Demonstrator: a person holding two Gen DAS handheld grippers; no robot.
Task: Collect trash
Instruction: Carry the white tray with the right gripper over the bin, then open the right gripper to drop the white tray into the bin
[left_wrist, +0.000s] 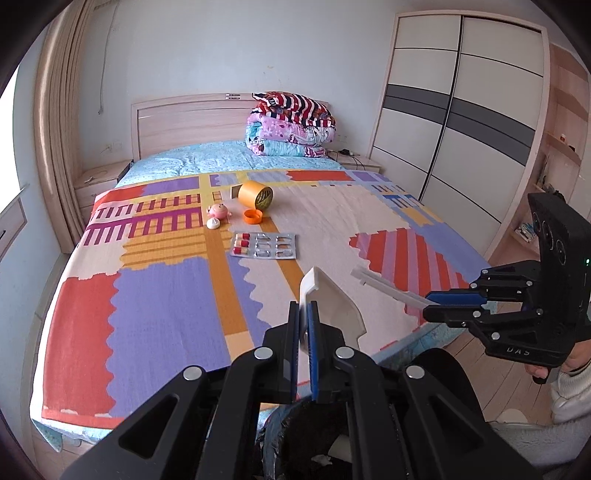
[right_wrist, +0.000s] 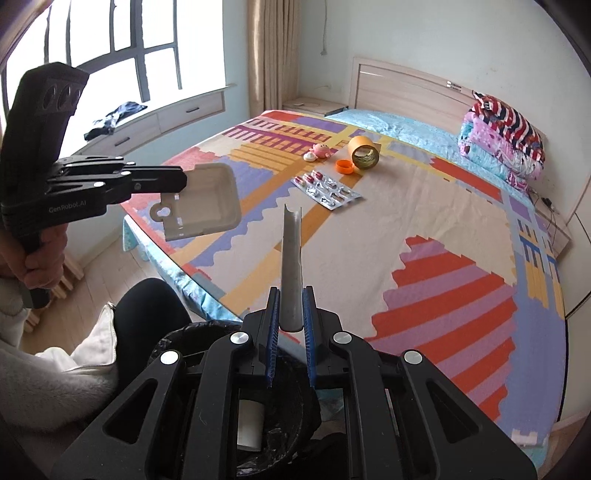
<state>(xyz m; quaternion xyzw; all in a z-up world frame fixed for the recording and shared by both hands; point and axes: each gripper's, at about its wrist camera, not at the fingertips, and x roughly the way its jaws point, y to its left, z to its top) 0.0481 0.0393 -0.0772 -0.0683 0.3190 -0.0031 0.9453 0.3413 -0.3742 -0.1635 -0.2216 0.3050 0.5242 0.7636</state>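
My left claw (left_wrist: 303, 314) grasps a white plastic tray (left_wrist: 328, 306). My right claw (right_wrist: 291, 306) grasps a white strip (right_wrist: 291, 258). A black bin (right_wrist: 266, 398) is below both.

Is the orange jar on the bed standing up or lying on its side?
On its side. The orange cylindrical jar lies on the patterned bedspread, its open mouth facing sideways, with its round orange lid lying off beside it.
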